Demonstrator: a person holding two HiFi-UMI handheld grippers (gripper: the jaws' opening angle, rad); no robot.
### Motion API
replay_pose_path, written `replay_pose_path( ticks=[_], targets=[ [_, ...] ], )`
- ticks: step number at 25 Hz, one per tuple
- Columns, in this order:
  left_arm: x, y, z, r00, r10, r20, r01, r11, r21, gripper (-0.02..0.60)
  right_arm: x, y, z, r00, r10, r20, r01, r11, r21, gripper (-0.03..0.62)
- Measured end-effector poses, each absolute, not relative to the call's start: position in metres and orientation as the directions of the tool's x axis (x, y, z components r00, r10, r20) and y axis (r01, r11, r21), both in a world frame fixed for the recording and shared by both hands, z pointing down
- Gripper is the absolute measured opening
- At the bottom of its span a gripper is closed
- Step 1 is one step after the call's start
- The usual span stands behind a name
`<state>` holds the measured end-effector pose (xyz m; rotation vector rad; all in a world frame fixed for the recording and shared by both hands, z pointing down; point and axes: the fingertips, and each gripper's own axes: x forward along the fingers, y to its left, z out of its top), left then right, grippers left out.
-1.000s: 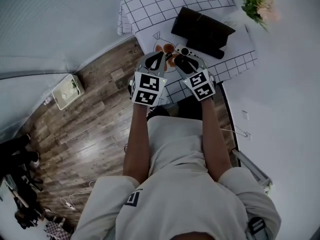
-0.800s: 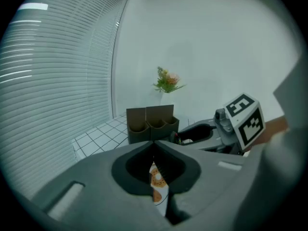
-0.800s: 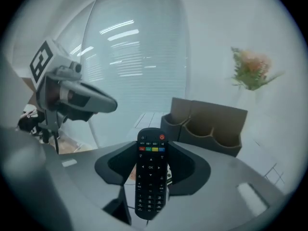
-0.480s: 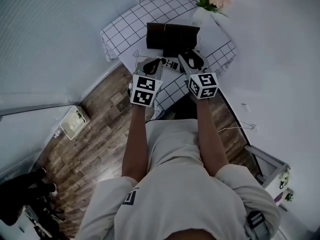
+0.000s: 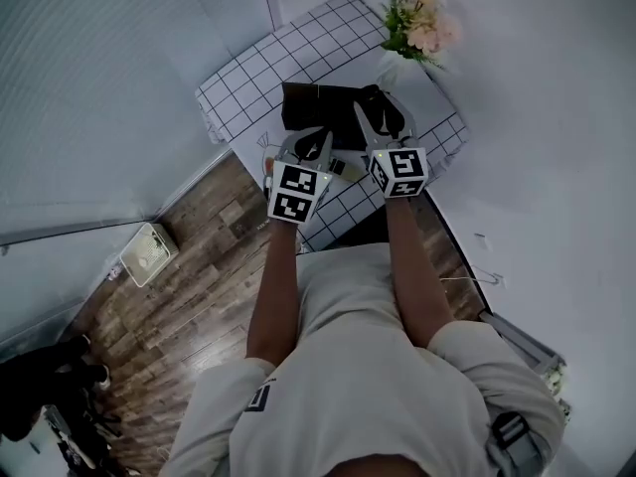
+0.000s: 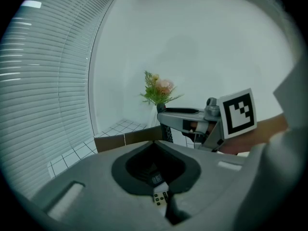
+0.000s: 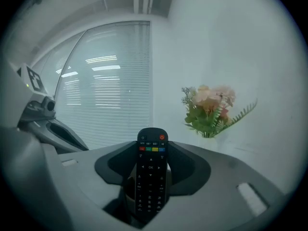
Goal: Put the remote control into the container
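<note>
Below the head camera, I see a wooden floor (image 5: 179,296) and, beyond the person's arms, a surface (image 5: 248,78) covered with a white grid-check cloth and set in the corner by the window blinds (image 7: 106,81). On the floor, well apart to the left, sits a small white box (image 5: 147,254). On the surface lies a dark, open container (image 5: 308,107), and just past its far right end stands a bunch of pink and green flowers (image 5: 417,23). Both grippers are held side by side over the surface's near edge. The right gripper (image 5: 378,107) overlaps the right end of the container in the head view. Its jaws are spread wide and pinch the remote control (image 7: 150,177), a long black unit lying along the jaws, buttons toward the camera, with the red power key at the far end projecting past the tips. The remote control is clear of the surface and not in the container. The left gripper (image 5: 320,135) is just beside the container's near left edge, with its jaws pressed together at the tips. A small white buttoned piece (image 6: 159,196) shows low in its gap, but I cannot tell what it is.
</note>
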<state>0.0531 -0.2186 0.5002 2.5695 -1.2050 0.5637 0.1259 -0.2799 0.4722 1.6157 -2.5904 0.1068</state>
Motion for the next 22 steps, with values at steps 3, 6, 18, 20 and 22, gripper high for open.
replay_pose_path(
  ticks=[3,6,18,20,22],
  targets=[
    [0.048,-0.232,0.503,0.560,-0.699,0.446,-0.791,-0.611,0.034,0.003,0.121,-0.294,0.473,-0.426,-0.901,0.087,-0.900,0.432,0.067,0.199],
    [0.042,-0.245,0.505,0.543,-0.706,0.454,-0.796,-0.605,0.011,0.003,0.118,-0.307,0.480,-0.408,-0.910,0.073,-0.905,0.414,0.100,0.199],
    [0.051,-0.243,0.515,0.580,-0.658,0.480,-0.762,-0.647,0.033,0.003,0.146,-0.296,0.522,-0.271,-0.950,0.154,-0.957,0.283,0.059,0.199],
    [0.049,-0.244,0.516,0.575,-0.663,0.480,-0.769,-0.638,0.039,0.003,0.147,-0.292,0.534,-0.264,-0.945,0.193,-0.960,0.277,0.042,0.199],
    [0.047,-0.243,0.516,0.571,-0.668,0.478,-0.775,-0.630,0.045,0.003,0.146,-0.288,0.550,-0.261,-0.934,0.244,-0.961,0.276,0.027,0.199]
  ],
)
